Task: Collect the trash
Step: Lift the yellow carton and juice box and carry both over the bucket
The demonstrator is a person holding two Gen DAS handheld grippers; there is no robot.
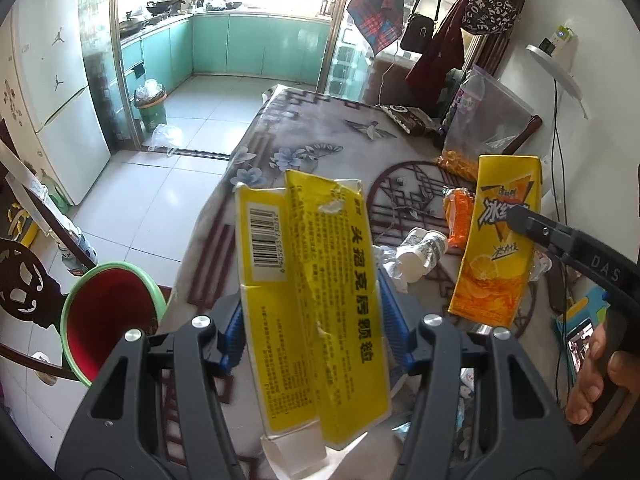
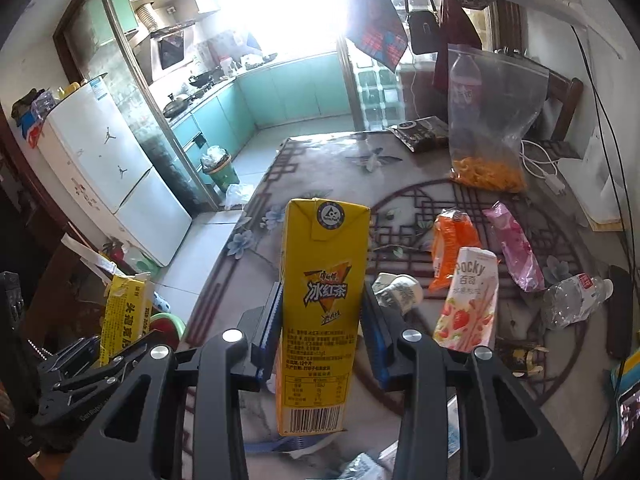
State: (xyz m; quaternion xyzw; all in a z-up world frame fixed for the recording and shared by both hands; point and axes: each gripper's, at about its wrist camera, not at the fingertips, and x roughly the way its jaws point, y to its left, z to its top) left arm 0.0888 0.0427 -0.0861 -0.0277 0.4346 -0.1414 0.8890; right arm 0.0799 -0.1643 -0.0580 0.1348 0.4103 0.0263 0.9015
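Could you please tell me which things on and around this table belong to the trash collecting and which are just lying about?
Job in hand:
- flattened yellow box in left tool
- iced tea carton in right tool
- red bin
- crushed paper cup
- orange wrapper
- pink wrapper
- Pocky box
- plastic bottle

Lying about:
- snack bag
- fridge

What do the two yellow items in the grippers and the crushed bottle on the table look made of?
Flattened yellow box: thin printed cardboard, torn edges showing white. Iced tea carton: glossy coated paperboard, with folded top seams. Crushed bottle: clear thin plastic, crumpled and see-through.
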